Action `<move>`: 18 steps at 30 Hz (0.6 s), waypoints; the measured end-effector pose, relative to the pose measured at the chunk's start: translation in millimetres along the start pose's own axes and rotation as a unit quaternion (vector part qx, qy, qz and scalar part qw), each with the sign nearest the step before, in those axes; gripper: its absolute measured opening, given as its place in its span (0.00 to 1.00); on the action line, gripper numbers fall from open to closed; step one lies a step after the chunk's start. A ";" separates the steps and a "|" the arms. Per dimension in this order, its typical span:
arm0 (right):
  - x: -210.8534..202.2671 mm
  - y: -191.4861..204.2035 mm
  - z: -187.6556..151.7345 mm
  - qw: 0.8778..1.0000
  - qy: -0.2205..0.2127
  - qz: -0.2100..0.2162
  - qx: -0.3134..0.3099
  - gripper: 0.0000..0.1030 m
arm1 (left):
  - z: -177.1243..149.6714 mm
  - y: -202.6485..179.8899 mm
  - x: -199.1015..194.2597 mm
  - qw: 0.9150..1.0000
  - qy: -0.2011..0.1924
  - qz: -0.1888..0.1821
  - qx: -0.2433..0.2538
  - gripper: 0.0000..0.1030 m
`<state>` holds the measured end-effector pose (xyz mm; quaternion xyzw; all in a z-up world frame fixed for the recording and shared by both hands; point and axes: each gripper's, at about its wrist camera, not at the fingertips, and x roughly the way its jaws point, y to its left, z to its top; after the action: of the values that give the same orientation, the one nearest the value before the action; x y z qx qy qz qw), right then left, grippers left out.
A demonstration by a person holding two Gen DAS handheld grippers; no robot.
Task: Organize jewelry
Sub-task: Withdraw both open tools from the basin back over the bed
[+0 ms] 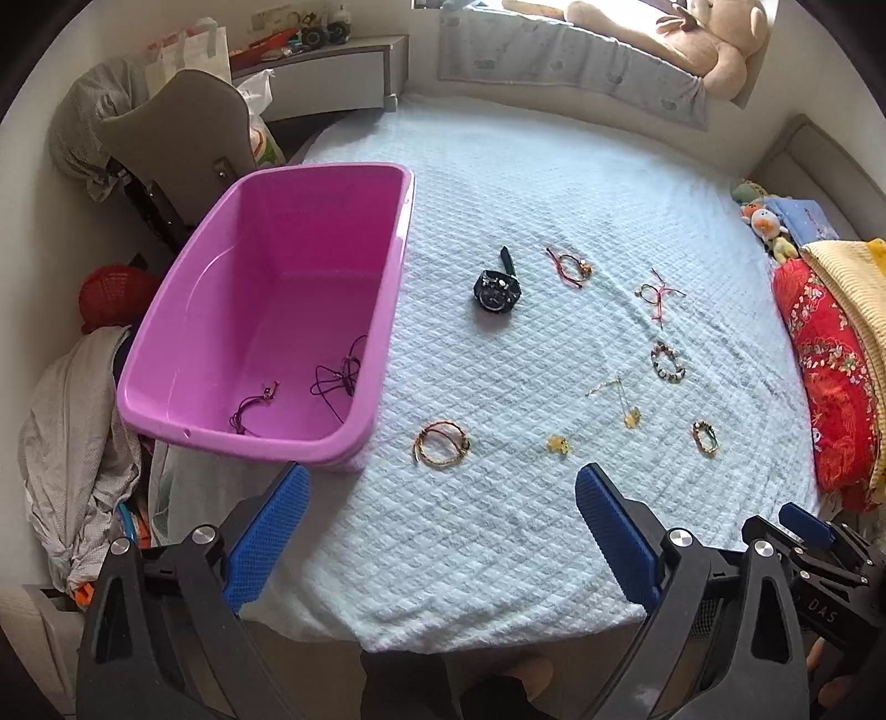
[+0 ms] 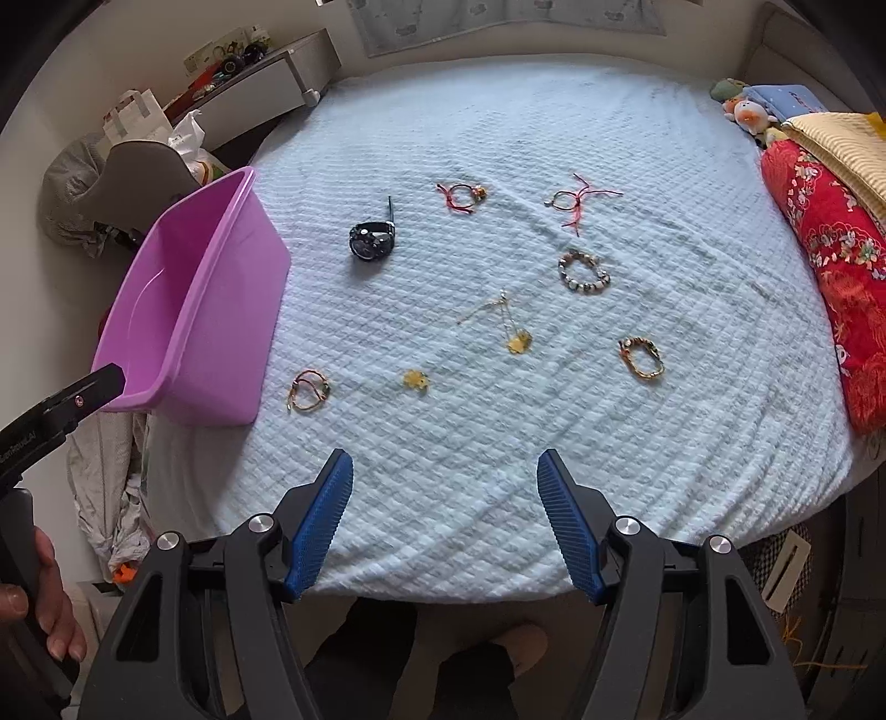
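A purple bin (image 1: 343,166) stands at the bed's left edge, with two dark cord bracelets (image 1: 255,407) inside. On the pale blue bedspread (image 2: 498,127) lie a black watch (image 2: 372,239), two red cord bracelets (image 2: 462,198), a beaded bracelet (image 2: 565,266), a gold chain with a yellow pendant (image 2: 519,342), a yellow charm (image 2: 415,380), a gold bangle (image 1: 423,448) near the bin and a small gold bracelet (image 2: 628,354). My left gripper (image 1: 443,471) is wide open just short of the bangle. My right gripper (image 2: 444,457) is open above the bed's near edge. Both are empty.
Folded red and yellow blankets (image 2: 830,249) and small plush toys (image 2: 747,113) line the bed's right side. A grey chair (image 1: 177,138), a paper bag and piled clothes (image 1: 77,443) crowd the floor left of the bin. A large plush bear (image 1: 714,50) lies at the back.
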<state>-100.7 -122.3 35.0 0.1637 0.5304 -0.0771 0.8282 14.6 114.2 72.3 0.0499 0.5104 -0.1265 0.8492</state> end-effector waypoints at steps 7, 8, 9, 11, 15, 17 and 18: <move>2.8 -26.7 -25.3 0.999 -0.023 0.015 -0.029 0.64 | -47.8 -30.0 5.6 1.000 -0.004 0.014 0.002 0.92; 4.2 -27.8 -26.6 0.999 -0.026 0.016 -0.031 0.64 | -52.3 -33.5 8.5 1.000 -0.003 0.017 0.003 0.92; 5.7 -28.8 -28.6 0.999 -0.030 0.016 -0.032 0.64 | -55.9 -36.0 11.6 1.000 -0.001 0.017 0.005 0.92; 8.6 -30.2 -31.3 0.999 -0.037 0.020 -0.031 0.64 | -60.4 -40.0 17.5 1.000 -0.004 0.015 0.011 0.92; 20.1 -27.2 -33.0 0.998 -0.054 0.017 -0.023 0.64 | -61.4 -42.0 34.4 0.999 -0.016 0.011 0.029 0.92; 30.7 -23.9 -32.4 0.998 -0.064 0.009 -0.023 0.64 | -60.1 -41.6 47.4 0.999 -0.024 0.005 0.033 0.92; 36.7 -22.3 -32.4 0.997 -0.070 0.004 -0.023 0.64 | -60.8 -40.1 55.4 0.999 -0.031 0.001 0.036 0.93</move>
<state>-119.4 -130.1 -14.8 0.1405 0.4718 -0.0730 0.8674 -23.2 79.5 -3.4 0.0768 0.4791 -0.1454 0.8622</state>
